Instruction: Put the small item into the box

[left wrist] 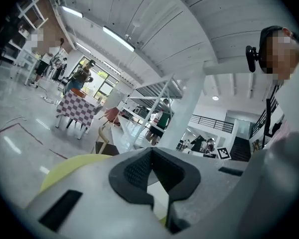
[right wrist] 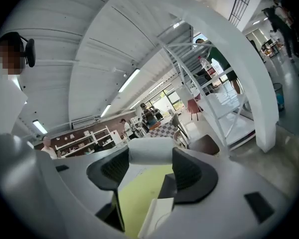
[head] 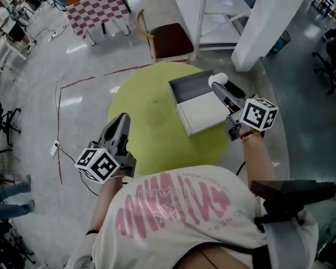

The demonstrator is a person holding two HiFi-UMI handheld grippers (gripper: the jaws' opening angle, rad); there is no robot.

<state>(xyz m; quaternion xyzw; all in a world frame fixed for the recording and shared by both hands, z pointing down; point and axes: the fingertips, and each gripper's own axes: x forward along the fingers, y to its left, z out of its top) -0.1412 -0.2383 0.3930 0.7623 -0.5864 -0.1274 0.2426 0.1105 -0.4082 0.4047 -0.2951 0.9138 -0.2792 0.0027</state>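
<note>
On the round yellow-green table (head: 151, 122) lies an open box (head: 197, 103); its grey half is farther from me and its white half nearer. My right gripper (head: 218, 84) hovers over the box's far right corner, shut on a small white cylinder (head: 217, 79). In the right gripper view the cylinder (right wrist: 150, 152) spans the gap between the black pads (right wrist: 188, 172) of the right gripper (right wrist: 150, 156), with the box (right wrist: 157, 213) just below. My left gripper (head: 123, 121) hangs over the table's left edge, far from the box. In its own view the left gripper (left wrist: 150, 156) is shut and holds nothing.
A wooden chair (head: 167, 38) stands just beyond the table. A white pillar (head: 263, 21) and a white metal frame (head: 213, 7) rise at the back right. A checkered table (head: 98, 7) sits far back left. A cable and power strip (head: 54, 148) lie on the floor left.
</note>
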